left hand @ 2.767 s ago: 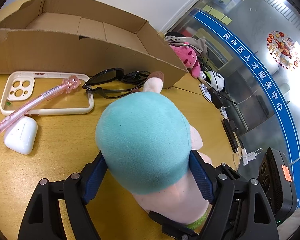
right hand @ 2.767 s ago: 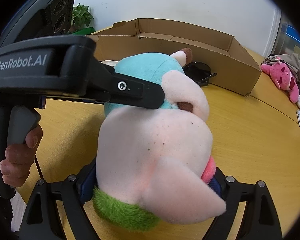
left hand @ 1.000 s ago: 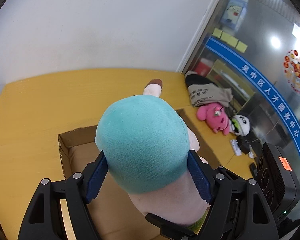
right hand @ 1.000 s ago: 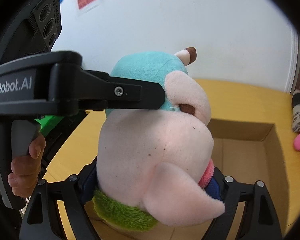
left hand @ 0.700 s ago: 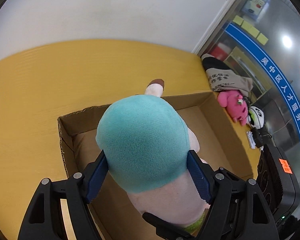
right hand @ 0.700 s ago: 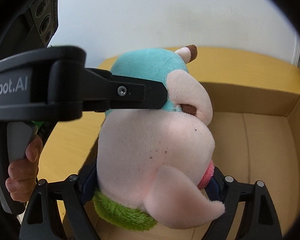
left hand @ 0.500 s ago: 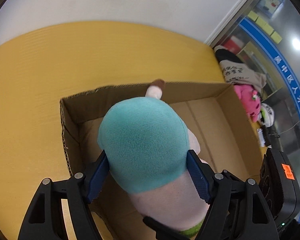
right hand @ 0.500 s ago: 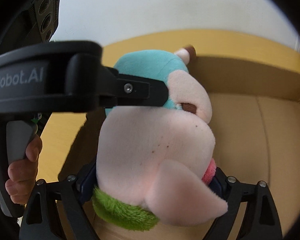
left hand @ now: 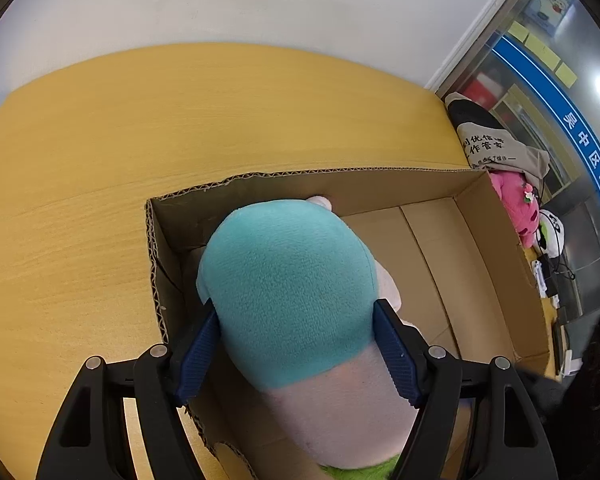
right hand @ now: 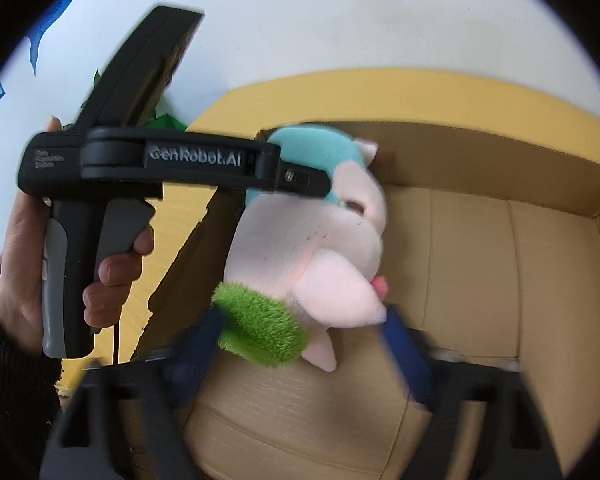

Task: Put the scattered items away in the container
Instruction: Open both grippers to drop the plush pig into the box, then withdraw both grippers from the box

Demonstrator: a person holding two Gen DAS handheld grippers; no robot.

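A plush toy (left hand: 288, 296) with a teal head, pale pink body and green tuft hangs inside the open cardboard box (left hand: 472, 264), at its left end. My left gripper (left hand: 296, 344) is shut on the toy's head. In the right wrist view the toy (right hand: 320, 240) sits ahead of my right gripper (right hand: 304, 344), whose blue pads stand apart from it on either side, open and pulled back. The left gripper's black body (right hand: 160, 168) and the hand holding it show at the left. The box floor (right hand: 500, 280) lies under the toy.
The box stands on a yellow wooden table (left hand: 100, 160) by a white wall. A pink plush (left hand: 516, 204), a panda toy (left hand: 552, 232), a folded cloth bag (left hand: 488, 144) and cables lie beyond the box's right end. A green plant (right hand: 160, 116) stands behind the left gripper.
Both grippers lowered the plush into the box. My right gripper then let go of the toy and drew back, blurred with motion. My left gripper still holds it.
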